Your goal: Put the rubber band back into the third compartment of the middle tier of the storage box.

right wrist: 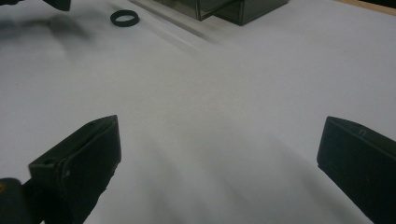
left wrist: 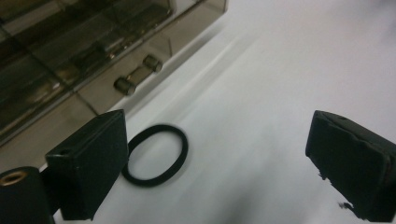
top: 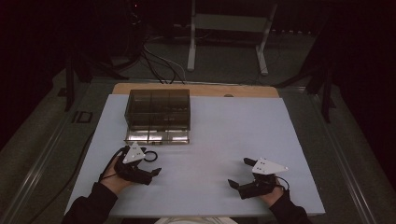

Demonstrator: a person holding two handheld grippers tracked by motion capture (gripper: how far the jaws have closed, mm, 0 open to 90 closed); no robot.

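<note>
The left gripper (left wrist: 217, 163), jaws wide and empty, hovers over a black rubber ring (left wrist: 155, 155) at the smoky organizer box's (top: 159, 109) six o'clock. Next, likely: straddle the ring, then close. The right gripper (right wrist: 219, 172) rests wide, empty.

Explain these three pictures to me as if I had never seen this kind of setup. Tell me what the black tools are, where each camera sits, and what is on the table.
A person sits at a white table and holds a hand-operated two-jaw gripper in each hand: the left gripper and the right gripper. The high view looks down from above the person. The other two pictures come from cameras riding on each gripper, looking out between its own two black jaws. On the table lie a black ring, just in front of the left gripper, and a smoky clear box with compartments, one of them holding a small cylindrical part. Both grippers stand open and hold nothing.
</note>
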